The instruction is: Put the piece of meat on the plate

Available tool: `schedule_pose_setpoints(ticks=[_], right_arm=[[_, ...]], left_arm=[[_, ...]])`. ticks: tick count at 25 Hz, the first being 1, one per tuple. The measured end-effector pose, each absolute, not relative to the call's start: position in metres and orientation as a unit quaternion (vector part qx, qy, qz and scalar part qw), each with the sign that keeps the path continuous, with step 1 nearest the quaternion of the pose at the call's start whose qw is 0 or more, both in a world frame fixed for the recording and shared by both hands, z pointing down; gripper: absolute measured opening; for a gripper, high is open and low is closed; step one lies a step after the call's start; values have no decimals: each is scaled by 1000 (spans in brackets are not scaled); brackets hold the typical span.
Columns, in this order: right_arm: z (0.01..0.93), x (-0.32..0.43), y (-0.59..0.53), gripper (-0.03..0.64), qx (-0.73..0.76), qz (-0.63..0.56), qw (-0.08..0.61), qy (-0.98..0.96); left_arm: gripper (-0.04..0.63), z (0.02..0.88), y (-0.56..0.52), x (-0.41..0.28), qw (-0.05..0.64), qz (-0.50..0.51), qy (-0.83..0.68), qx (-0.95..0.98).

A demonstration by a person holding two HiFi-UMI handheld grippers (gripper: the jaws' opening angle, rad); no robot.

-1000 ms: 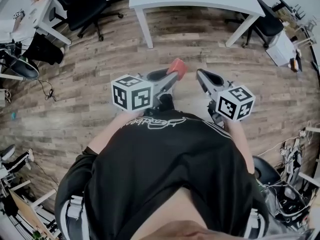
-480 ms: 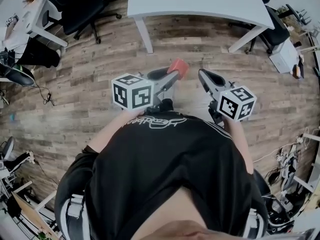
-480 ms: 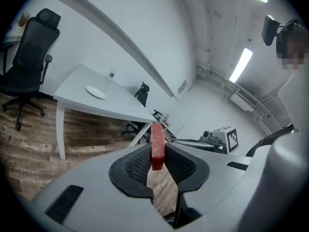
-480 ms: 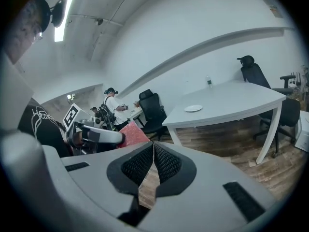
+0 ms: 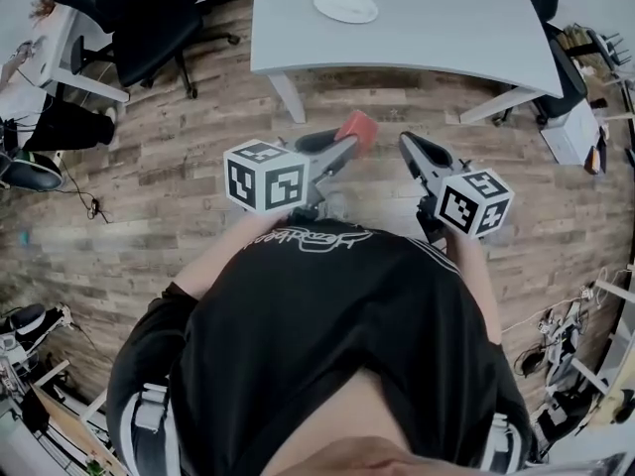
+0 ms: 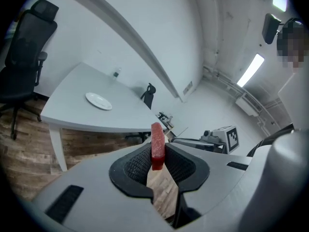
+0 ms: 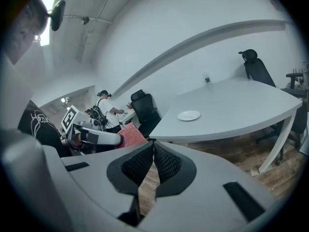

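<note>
A flat red piece of meat (image 6: 157, 146) stands on edge between the pads of my left gripper (image 6: 158, 163), which is shut on it; from above the meat (image 5: 355, 128) sticks out past the left gripper (image 5: 342, 147). My right gripper (image 5: 409, 147) is beside it, its jaws together with nothing between them, as the right gripper (image 7: 153, 162) view shows. A white plate (image 5: 345, 6) lies on the grey table (image 5: 446, 28) ahead; the plate (image 6: 98, 101) (image 7: 188, 115) is in both gripper views, well beyond the jaws.
Wood floor lies between me and the table. A black office chair (image 5: 149, 18) stands to the table's left, another chair (image 5: 556, 58) at its right end. Desks, cables and gear crowd both sides. People (image 7: 107, 111) work at a far desk.
Both grippers and I have moved toward the table; the table and plate have come further into the head view. The meat stays held in the left gripper.
</note>
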State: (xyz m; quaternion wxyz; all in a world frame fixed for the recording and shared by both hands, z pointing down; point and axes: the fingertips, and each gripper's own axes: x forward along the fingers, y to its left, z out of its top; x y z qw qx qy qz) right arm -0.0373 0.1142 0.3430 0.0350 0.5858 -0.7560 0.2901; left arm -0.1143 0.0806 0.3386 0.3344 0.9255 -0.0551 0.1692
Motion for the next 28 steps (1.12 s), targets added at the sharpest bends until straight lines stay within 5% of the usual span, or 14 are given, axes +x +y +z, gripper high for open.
schedule_pose_setpoints(ticks=[28], right_arm=[[360, 56, -48, 11, 516, 325, 13, -792]], left_arm=[[85, 355, -73, -28, 353, 156, -139, 912]])
